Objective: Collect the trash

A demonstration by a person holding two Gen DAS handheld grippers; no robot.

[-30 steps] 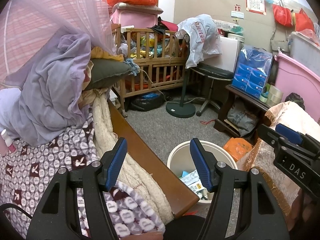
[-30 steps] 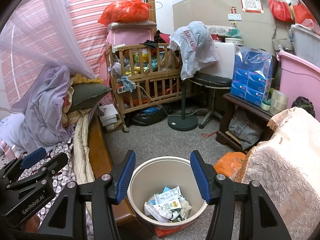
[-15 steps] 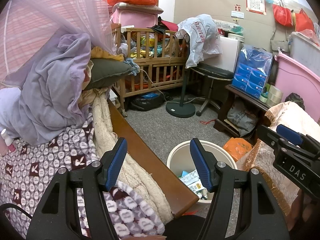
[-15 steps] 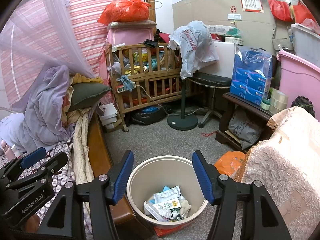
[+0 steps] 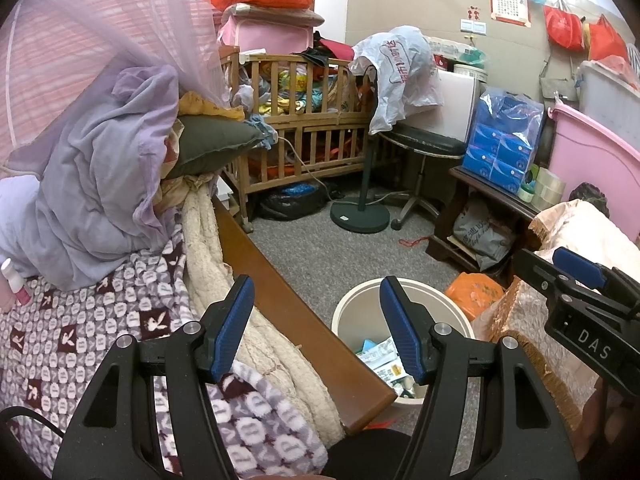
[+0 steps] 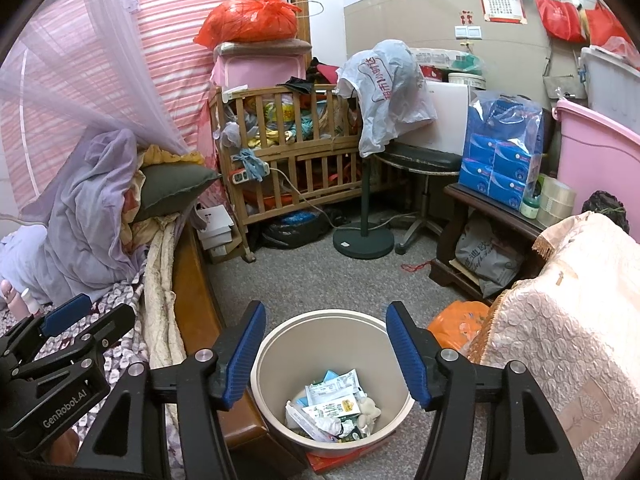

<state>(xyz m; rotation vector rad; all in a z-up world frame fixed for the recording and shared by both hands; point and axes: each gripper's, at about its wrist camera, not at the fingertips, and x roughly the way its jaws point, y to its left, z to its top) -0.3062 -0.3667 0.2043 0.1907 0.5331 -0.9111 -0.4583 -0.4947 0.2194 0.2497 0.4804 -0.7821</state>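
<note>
Trash [image 6: 336, 410] lies in the bin [image 6: 280, 364] on the floor, beside the bed [image 5: 288, 304]. Right gripper [image 6: 326, 354] hangs over the bin, jaws wide apart, holding nothing. Left gripper [image 5: 316, 326] over the bed edge, jaws likewise spread and empty.

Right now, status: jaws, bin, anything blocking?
Left gripper and right gripper: jaws open, empty. Trash bin under the right gripper, wrappers inside. Bed frame close beside the bin; nothing over its mouth.
</note>
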